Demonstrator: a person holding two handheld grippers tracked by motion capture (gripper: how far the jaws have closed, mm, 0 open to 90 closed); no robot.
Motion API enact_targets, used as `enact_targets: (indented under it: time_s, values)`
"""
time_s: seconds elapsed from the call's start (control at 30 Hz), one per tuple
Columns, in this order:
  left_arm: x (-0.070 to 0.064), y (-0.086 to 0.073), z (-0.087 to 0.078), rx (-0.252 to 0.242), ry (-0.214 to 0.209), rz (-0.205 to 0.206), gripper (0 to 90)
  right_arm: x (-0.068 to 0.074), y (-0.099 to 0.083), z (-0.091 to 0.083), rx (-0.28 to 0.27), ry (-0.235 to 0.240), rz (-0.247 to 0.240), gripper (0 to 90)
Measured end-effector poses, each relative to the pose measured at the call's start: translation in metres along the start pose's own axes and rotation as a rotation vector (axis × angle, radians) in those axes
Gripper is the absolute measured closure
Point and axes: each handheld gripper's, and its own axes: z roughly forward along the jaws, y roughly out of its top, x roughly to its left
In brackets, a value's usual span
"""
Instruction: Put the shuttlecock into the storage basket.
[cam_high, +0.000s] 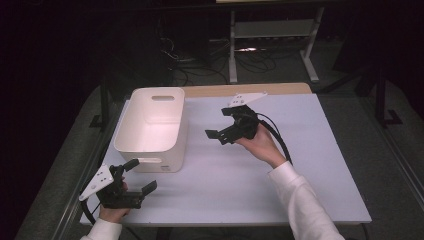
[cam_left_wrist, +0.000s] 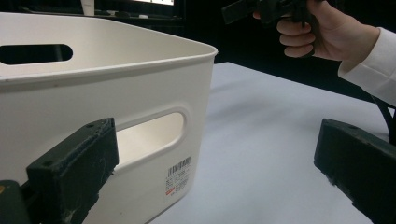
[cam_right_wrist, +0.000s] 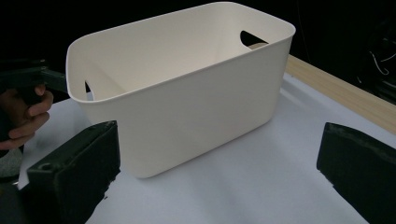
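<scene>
White bin (cam_high: 152, 127): left of centre in the high view, on the table (cam_high: 280, 185). Left gripper (cam_high: 141, 176), lower left: jaws spread, empty. Right gripper (cam_high: 218, 122), centre: jaws spread, empty.

1 white bin (cam_high: 152, 127) on the table (cam_high: 280, 185), approx 10 o'clock from centre; 2 handle slots in it, 1 per end. 1 barcode label on its near end. 2 grippers w/ 2 jaws each: left gripper (cam_high: 141, 175) at 7 o'clock, right gripper (cam_high: 219, 124) near centre. 2 hands, 2 white sleeves.
</scene>
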Motion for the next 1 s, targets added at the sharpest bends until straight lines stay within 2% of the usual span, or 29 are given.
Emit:
enact_targets:
  time_s: [0.6,1.0]
  values:
    - [-0.001,0.0,0.001,-0.003,0.002,-0.004,0.0,-0.009,-0.024,-0.029,-0.051,-0.033,0.031,0.0]
    - [-0.001,0.0,0.001,-0.008,0.003,-0.004,0.0,-0.013,-0.035,-0.042,-0.063,-0.05,0.043,0.0]
